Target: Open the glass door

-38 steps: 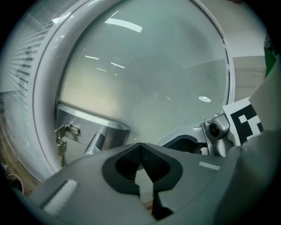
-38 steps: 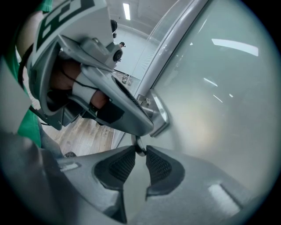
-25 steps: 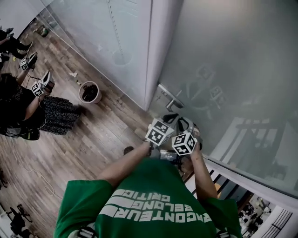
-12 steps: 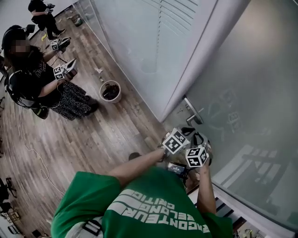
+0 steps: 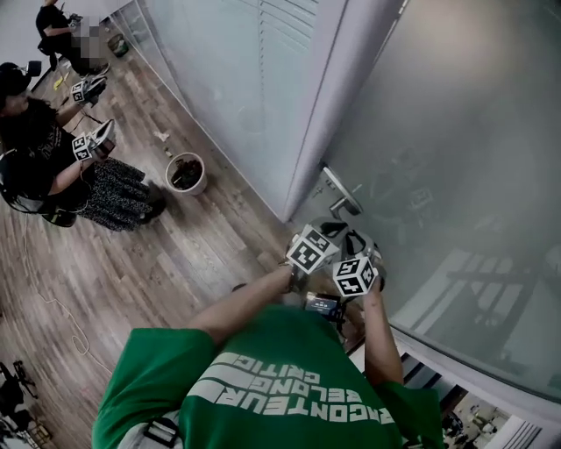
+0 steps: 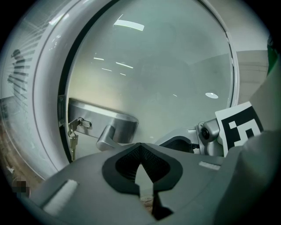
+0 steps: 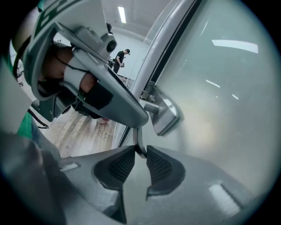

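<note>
The frosted glass door (image 5: 456, 149) stands shut against its white frame (image 5: 337, 79). Its steel lever handle (image 5: 340, 200) sits on a plate (image 6: 99, 119) with keys (image 6: 72, 137) hanging from the lock. In the head view both grippers are just below the handle. My left gripper (image 6: 141, 169) is shut with nothing between its pads, its body lying over the lever (image 7: 151, 107). My right gripper (image 7: 139, 154) is closed on a thin metal strip that looks like the lever's end (image 7: 138, 139). In the head view the left gripper (image 5: 326, 228) and right gripper (image 5: 358, 240) are side by side.
A potted plant (image 5: 185, 172) stands on the wood floor by the glass wall at left. A seated person (image 5: 44, 158) holding grippers is further left, and another person (image 5: 53, 26) stands at the far end. Railings show below at the lower right.
The head view has swung, shifting door and floor in the picture. Both grippers have stayed together just below the handle, edging slightly closer. The door has not moved.
</note>
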{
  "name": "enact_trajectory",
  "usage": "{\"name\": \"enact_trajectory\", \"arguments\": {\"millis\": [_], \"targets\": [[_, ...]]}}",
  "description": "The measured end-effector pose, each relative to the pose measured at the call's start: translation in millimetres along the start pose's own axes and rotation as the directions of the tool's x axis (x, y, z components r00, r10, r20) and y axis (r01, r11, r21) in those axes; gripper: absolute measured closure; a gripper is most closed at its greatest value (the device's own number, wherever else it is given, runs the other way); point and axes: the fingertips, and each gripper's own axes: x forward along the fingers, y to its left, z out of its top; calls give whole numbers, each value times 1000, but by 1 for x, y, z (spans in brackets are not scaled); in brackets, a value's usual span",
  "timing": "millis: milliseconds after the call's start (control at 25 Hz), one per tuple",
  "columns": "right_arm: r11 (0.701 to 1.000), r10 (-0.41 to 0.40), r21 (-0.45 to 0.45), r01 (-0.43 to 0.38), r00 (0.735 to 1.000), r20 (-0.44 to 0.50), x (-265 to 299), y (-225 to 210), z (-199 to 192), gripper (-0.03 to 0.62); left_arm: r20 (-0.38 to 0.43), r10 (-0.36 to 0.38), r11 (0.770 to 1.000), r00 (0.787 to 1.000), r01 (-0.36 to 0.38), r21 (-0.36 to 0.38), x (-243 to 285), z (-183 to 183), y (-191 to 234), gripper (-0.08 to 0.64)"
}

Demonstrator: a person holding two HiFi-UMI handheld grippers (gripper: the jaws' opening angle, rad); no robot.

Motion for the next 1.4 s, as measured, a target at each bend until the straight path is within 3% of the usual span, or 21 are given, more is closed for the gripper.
{"name": "enact_trajectory", "arguments": {"millis": [320, 600, 920, 1400], "targets": [[1000, 4, 4, -4, 1000, 16, 12, -3, -8, 520, -8, 2, 1000, 1000, -2, 13, 13, -4, 7, 545], [998, -42, -49, 45, 997, 70, -10, -19, -3, 514, 18, -3, 1000, 1000, 4, -7, 12, 14, 4, 543], [998, 26, 63, -31, 997, 72, -7, -28, -4, 511, 19, 13, 1000, 1000, -13, -3, 16, 21, 16, 543], [995, 41, 93, -48, 996, 74, 1, -42, -2, 512, 6, 22, 999, 1000, -22, 26, 29, 25, 14, 543]]}}
